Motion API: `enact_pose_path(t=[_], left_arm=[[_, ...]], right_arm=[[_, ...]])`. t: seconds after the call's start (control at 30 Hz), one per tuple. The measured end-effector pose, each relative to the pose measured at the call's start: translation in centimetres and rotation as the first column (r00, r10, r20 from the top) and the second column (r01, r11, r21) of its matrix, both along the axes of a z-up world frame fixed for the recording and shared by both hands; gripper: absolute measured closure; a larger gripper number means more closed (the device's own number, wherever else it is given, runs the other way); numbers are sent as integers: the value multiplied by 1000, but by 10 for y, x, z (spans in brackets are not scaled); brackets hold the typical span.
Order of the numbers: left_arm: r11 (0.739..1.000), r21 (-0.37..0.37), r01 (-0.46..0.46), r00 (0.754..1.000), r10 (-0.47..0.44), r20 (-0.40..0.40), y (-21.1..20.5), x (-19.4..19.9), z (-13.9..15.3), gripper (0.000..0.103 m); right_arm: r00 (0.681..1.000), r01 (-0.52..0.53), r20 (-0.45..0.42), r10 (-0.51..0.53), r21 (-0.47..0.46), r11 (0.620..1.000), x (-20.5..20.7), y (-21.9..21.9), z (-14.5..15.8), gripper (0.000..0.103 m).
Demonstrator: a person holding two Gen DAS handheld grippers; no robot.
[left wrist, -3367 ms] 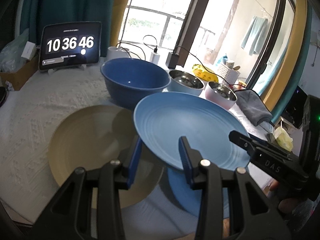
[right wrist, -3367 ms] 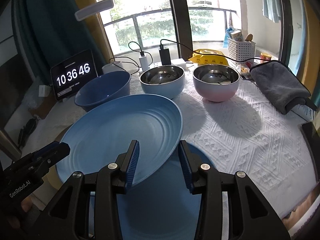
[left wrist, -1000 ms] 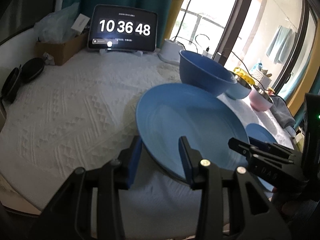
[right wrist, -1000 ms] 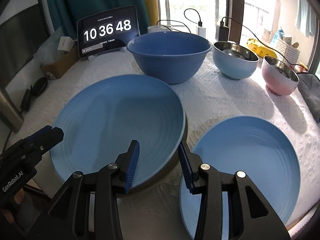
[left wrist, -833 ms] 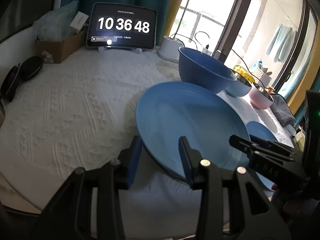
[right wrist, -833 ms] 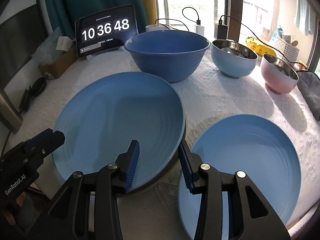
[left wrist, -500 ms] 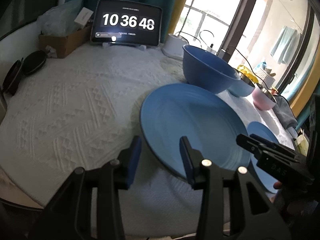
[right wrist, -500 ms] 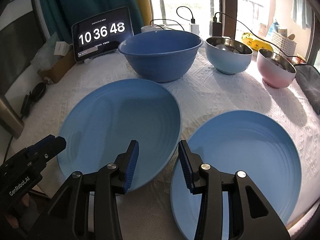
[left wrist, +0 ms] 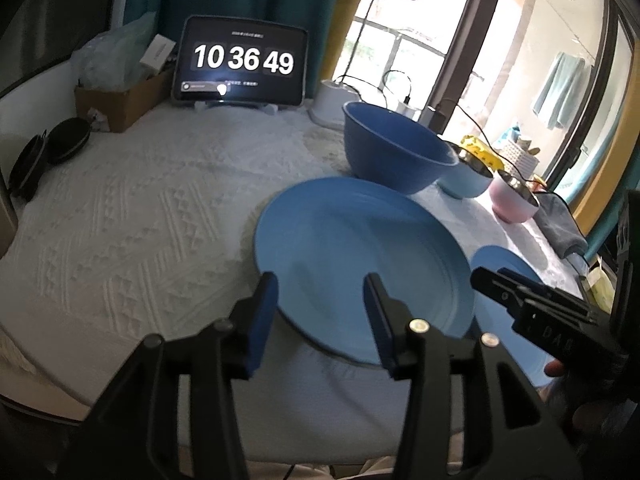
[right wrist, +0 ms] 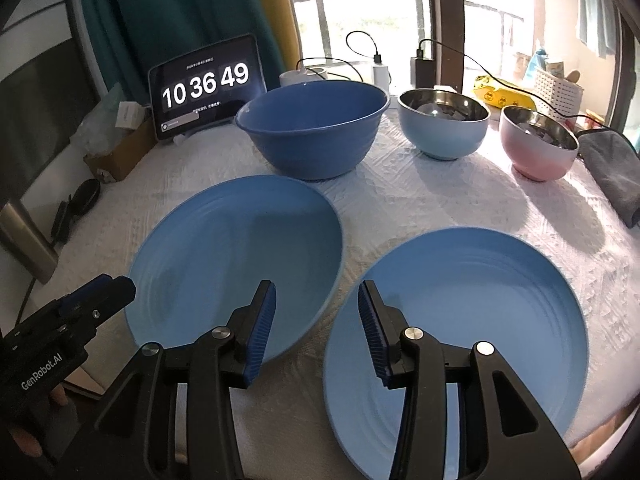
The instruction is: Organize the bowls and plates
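A large blue plate [left wrist: 360,264] lies flat on the white cloth, with a darker rim showing under its near edge. My left gripper [left wrist: 320,312] hovers at that plate's near-left rim. Its jaws are opening, and the rim sits between them with neither pad pressing on it. A second blue plate [right wrist: 460,320] lies to the right of the first blue plate [right wrist: 236,264]. My right gripper [right wrist: 316,320] is open over the gap between the two plates and holds nothing. Behind them stand a dark blue bowl [right wrist: 316,132], a light blue steel bowl [right wrist: 444,128] and a pink steel bowl [right wrist: 540,144].
A tablet clock [right wrist: 204,84] stands at the back left, beside a cardboard box [left wrist: 120,96] and black discs [left wrist: 52,148]. Chargers and cables run behind the bowls. A grey towel [right wrist: 608,168] lies at the right edge. The white cloth [left wrist: 120,240] covers the table.
Both grippers carried the blue plate in the air over a beige plate; it now lies flat on the table. The left jaws have widened, and the right gripper has drifted toward the second plate.
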State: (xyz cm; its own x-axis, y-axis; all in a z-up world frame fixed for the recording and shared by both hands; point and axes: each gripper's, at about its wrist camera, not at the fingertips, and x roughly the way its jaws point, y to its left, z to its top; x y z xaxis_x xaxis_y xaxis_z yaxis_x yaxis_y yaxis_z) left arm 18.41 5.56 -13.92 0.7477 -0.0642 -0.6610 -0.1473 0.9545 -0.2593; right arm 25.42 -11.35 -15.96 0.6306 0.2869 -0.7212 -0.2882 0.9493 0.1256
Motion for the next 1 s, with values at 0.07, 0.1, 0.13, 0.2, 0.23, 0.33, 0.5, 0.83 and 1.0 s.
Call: enact_pose_path(t=[0.07, 0.1, 0.13, 0.2, 0.23, 0.33, 0.5, 0.83, 1.0], left_arm=[[1000, 4, 10, 1000, -10, 6, -5, -1, 2, 55], [1000, 6, 13, 1000, -13, 8, -7, -1, 3, 54], [1000, 9, 18, 1000, -18, 10, -9, -1, 4, 54], [1000, 13, 26, 1000, -26, 14, -13, -3, 6, 53], [999, 15, 31, 999, -31, 16, -16, -3, 7, 53], [999, 19, 46, 999, -46, 21, -22, -5, 9, 51], [997, 19, 77, 996, -78, 35, -34, -8, 15, 45], [991, 34, 129, 991, -130, 43, -62, -11, 21, 39], [987, 43, 158, 987, -159, 35, -78, -10, 22, 39]], right_arm=[[1000, 5, 5, -5, 4, 1000, -2, -4, 2, 57], [1000, 8, 6, -8, 6, 1000, -3, -6, 2, 57], [1000, 9, 8, -10, 7, 1000, -4, -8, 3, 57], [1000, 14, 10, -14, 13, 1000, -6, -11, 4, 57], [1000, 17, 12, -17, 15, 1000, -6, -13, 5, 57], [1000, 24, 16, -24, 23, 999, -9, -20, 6, 57], [999, 35, 21, -35, 35, 999, -11, -30, 8, 57], [997, 70, 32, -72, 59, 996, -18, -57, 9, 57], [995, 89, 35, -92, 71, 993, -23, -72, 9, 57]])
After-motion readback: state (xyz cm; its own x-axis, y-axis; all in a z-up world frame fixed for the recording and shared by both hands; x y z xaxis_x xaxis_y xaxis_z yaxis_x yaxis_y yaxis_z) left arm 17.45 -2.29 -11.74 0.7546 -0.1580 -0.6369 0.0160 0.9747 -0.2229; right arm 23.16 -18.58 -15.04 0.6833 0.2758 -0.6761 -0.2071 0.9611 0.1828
